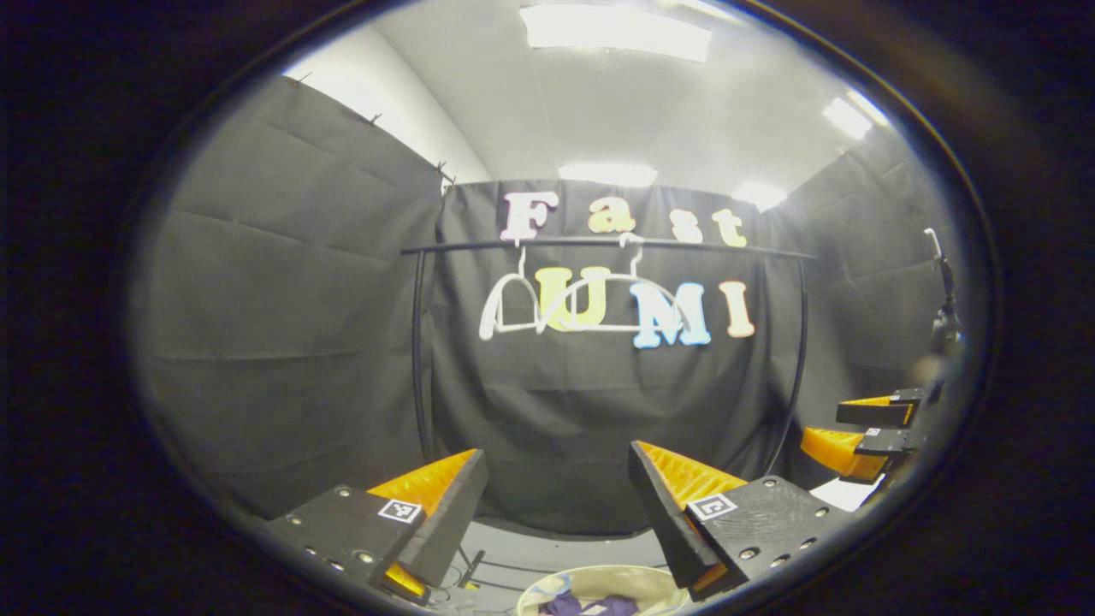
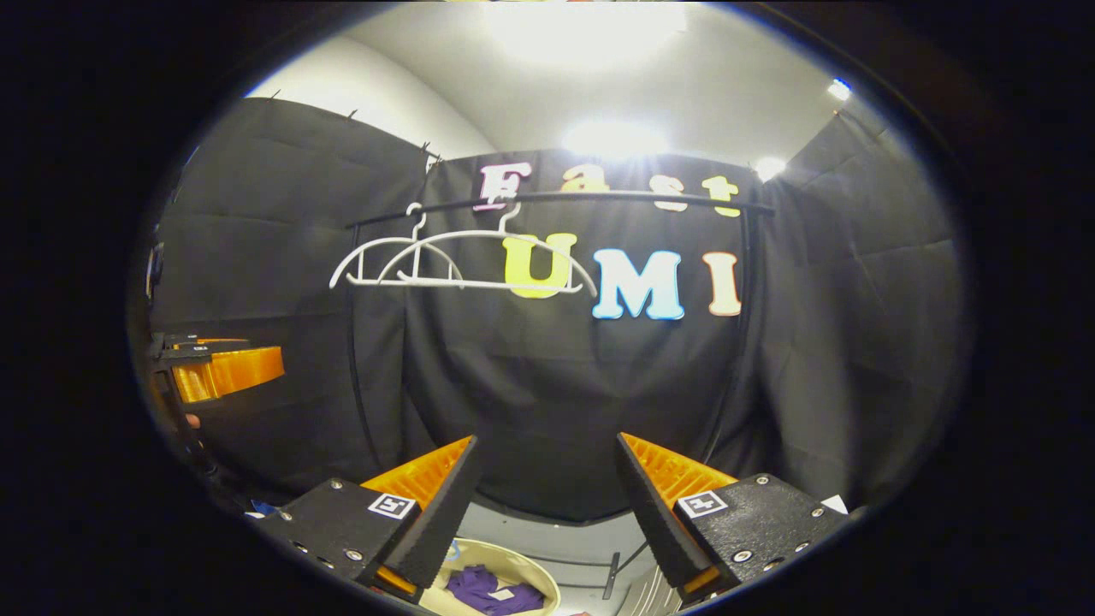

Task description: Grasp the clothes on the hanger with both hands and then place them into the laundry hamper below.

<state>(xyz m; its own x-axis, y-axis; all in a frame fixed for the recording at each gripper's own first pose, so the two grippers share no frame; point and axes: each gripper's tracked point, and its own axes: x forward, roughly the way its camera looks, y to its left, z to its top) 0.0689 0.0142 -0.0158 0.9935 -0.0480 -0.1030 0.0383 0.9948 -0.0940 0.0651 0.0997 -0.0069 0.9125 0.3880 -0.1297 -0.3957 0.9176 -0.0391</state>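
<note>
In the left gripper view, my left gripper [image 1: 556, 505] is spread wide with nothing between its fingers. Ahead, two bare white plastic hangers [image 1: 590, 299] dangle from the thin black clothes rail [image 1: 599, 244] against the booth's cloth wall; no garment hangs on either. Down below, between and just under my fingertips, I see the rim of the round cream laundry hamper [image 1: 599, 577] with a crumpled purple garment [image 1: 590, 606] lying inside. I judge the task as good as done: the clothes are off the hanger and in the hamper, and all that may remain is to draw back. The right gripper [image 1: 864, 432] shows far off at the right edge, its jaws apart and empty.

In the right gripper view, my right gripper is also held wide and carries nothing. The hangers hang bare on the rail, up and to the left. The hamper sits low between my fingers, nearer the left one, the purple garment heaped inside, well below the gripper and untouched by it.
</note>
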